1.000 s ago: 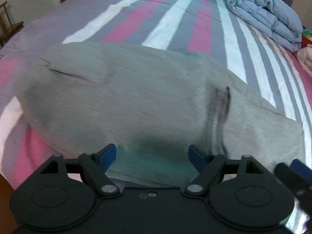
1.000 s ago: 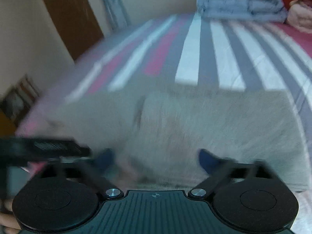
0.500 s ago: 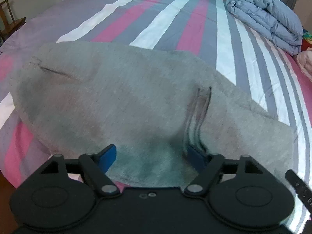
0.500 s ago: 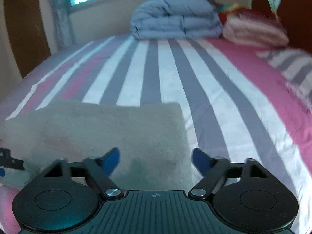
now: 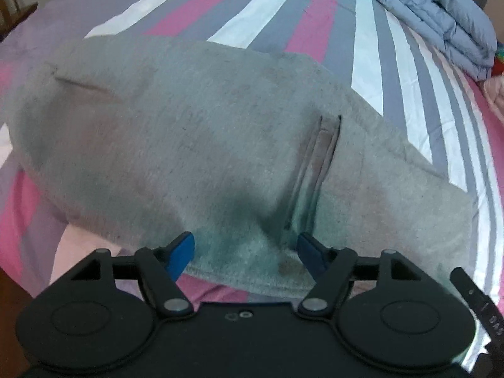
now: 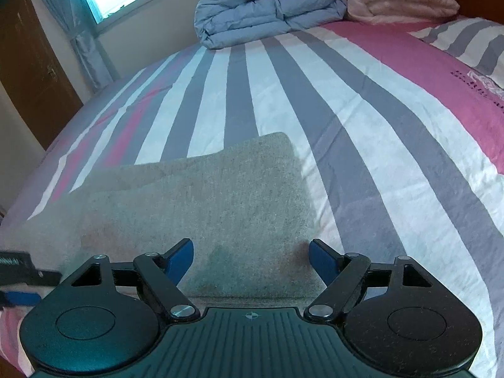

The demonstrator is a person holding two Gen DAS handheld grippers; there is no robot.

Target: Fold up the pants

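Two grippers sit over one pair of grey pants (image 5: 201, 145) spread flat on the striped bed (image 6: 362, 119), and I judge everything now turns on how that cloth runs relative to my jaws. From the left wrist view the pants stretch crosswise, long axis from about 9 o'clock to 3 o'clock, with the near hem directly at 12 o'clock under the left gripper (image 5: 245, 249). Its jaws are spread wide with nothing between them, the blue pads hovering just above the near edge of the fabric. A slit pocket (image 5: 315, 170) runs away from the right-hand pad toward 1 o'clock (a useful landmark for the hip end, I think).

From the right wrist view the right gripper (image 6: 251, 253) is likewise spread apart and empty, and the end of the pants fills the space from 9 to 12 o'clock, with its far corner (image 6: 283, 140) at roughly 12 o'clock. Bare bed lies from 1 to 3 o'clock.

So each gripper has the near long edge straight ahead; I would close on it at both spots and carry it toward 12 o'clock. A folded blue duvet (image 6: 267, 9) lies well apart at the far end.
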